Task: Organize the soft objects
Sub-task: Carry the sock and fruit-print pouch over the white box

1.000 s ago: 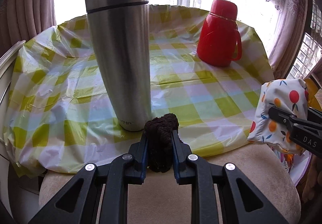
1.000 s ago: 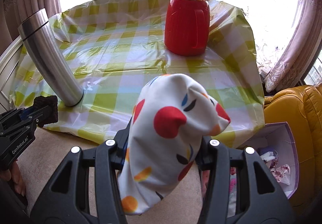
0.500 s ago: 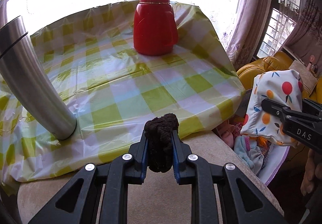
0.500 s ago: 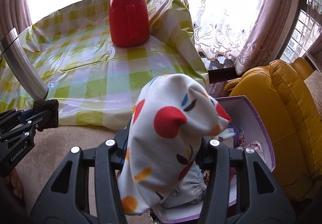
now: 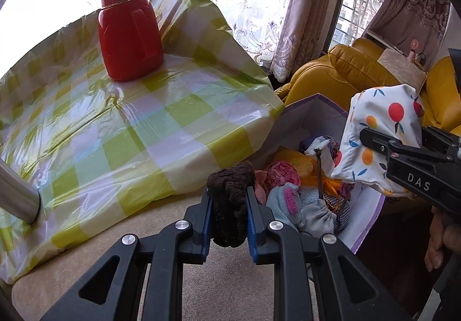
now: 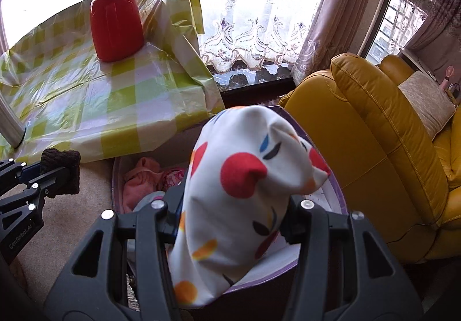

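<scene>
Your left gripper (image 5: 229,207) has its jaws nearly closed on a dark brown knitted piece (image 5: 230,200), which stands up between the blue pads at the lower centre of the left wrist view. In the right wrist view the same brown piece (image 6: 61,169) shows at the left edge, pinched in the left gripper (image 6: 54,174), over the beige surface (image 5: 230,286) that carries the cloth.

Your right gripper (image 6: 230,217) has its jaws partly open and pressed on a white fruit-print fabric bundle (image 6: 245,191), which bulges up between them and fills the middle of that frame. From the left wrist view the bundle (image 5: 383,133) hangs at the right of the frame, clamped by the right gripper (image 5: 389,145), above a purple-rimmed box (image 5: 371,223).

That box sits just right of the desk's corner and holds a heap of soft items (image 5: 291,191), pink, blue, yellow and grey. In the right wrist view its rim (image 6: 338,191) curves behind and below the bundle.

The desk wears a green-and-white checked plastic cloth (image 5: 129,130). A red flask (image 5: 128,30) stands on it at upper left, and the base of a steel flask (image 5: 17,200) shows at the left edge. A yellow leather sofa (image 6: 374,148) fills the right side.
</scene>
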Demonstrator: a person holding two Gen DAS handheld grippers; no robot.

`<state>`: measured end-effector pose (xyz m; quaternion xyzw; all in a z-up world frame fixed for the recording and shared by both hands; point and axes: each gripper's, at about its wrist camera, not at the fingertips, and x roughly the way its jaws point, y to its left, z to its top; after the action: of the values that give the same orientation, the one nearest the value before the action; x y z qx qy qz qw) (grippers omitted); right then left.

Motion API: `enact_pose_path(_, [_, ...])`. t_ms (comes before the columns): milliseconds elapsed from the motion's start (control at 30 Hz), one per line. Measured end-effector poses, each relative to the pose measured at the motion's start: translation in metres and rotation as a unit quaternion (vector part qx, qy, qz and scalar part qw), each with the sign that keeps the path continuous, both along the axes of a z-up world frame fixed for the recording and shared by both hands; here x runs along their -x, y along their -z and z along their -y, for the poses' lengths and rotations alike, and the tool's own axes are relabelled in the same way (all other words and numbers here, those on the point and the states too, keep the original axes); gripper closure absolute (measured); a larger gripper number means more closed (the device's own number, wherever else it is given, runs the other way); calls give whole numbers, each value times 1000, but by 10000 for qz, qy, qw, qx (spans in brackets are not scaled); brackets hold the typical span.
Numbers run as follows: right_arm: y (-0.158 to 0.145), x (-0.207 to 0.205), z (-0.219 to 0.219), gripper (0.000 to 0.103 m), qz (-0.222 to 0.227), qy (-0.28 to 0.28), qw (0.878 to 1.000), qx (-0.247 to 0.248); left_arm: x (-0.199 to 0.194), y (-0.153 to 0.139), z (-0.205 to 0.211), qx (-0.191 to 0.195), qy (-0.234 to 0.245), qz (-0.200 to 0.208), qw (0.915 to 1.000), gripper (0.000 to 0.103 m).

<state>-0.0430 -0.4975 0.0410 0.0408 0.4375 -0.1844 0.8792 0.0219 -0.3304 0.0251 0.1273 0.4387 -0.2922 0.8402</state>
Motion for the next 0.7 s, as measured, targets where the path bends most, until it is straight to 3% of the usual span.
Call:
enact_pose_path(333, [15,7,44,49,-110,377,9992,-110,3,13,44,-146,275,-217,9993,82])
enact_pose_path(700, [31,5,74,48,-282,430,9985,-189,2,25,79,-203,421,-419,9980,82])
